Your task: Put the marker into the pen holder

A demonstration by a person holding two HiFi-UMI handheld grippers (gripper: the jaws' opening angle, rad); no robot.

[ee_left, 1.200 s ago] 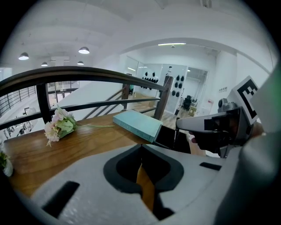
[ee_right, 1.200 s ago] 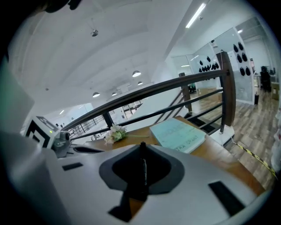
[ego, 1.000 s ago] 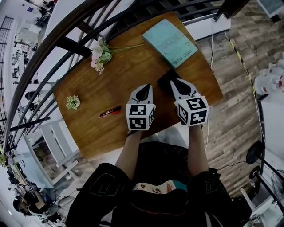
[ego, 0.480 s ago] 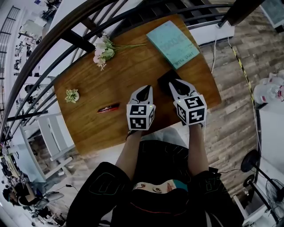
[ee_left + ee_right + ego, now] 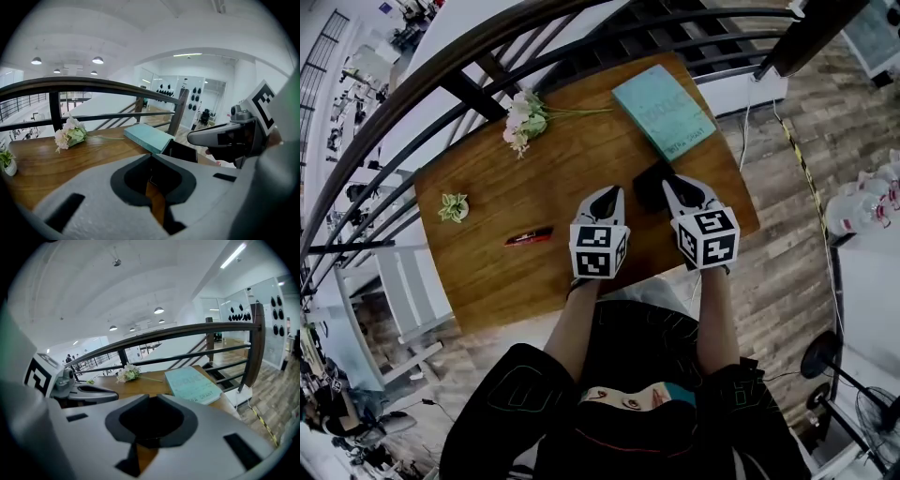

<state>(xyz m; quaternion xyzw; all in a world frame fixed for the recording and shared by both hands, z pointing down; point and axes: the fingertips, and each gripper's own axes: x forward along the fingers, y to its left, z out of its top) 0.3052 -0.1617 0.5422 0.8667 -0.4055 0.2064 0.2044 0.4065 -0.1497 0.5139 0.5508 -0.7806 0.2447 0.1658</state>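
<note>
Two forearms reach straight forward, side by side, over the wooden desk (image 5: 487,277). The left tongs (image 5: 604,194) and right tongs (image 5: 671,182) each have jaws pressed together on nothing. The right tongs' tip is at the black pen holder (image 5: 647,184), the left tongs just left of it. The red-and-black marker (image 5: 530,236) lies flat, well left of the pen holder.

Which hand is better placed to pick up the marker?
Left. The marker lies just left of the left tongs, nothing between them; the right tongs sit by the pen holder, farther away.
</note>
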